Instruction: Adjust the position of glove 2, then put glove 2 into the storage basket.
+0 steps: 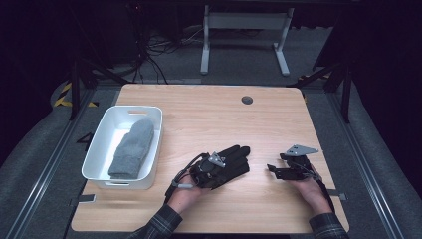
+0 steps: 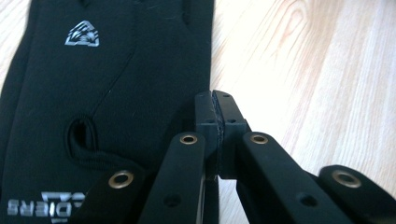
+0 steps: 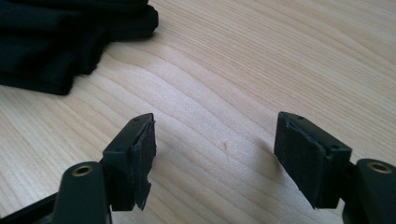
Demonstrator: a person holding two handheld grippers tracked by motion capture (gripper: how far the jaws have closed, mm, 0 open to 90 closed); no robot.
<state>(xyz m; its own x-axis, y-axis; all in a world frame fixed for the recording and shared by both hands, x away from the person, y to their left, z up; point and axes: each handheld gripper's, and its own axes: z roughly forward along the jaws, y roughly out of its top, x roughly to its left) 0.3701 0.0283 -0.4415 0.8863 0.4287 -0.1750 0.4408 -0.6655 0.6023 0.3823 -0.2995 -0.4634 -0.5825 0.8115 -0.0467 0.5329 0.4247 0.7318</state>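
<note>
Your left hand-held gripper [image 2: 217, 122] is pinching the edge of the black glove [image 1: 230, 163] lying on the tabletop [image 1: 209, 117]; your right hand-held gripper [image 3: 215, 158] is hovering wide apart, empty, just beside the glove

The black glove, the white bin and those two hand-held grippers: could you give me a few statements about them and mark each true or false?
1. The black glove lies on the wooden table. True.
2. The white bin holds a red sock. False: it holds a grey mitten.
3. The right hand-held gripper has its jaws apart with nothing between them. True.
4. The left hand-held gripper stands wide open. False: its jaws are shut together beside the glove's edge.
5. The glove is inside the bin. False: it lies right of it.
</note>
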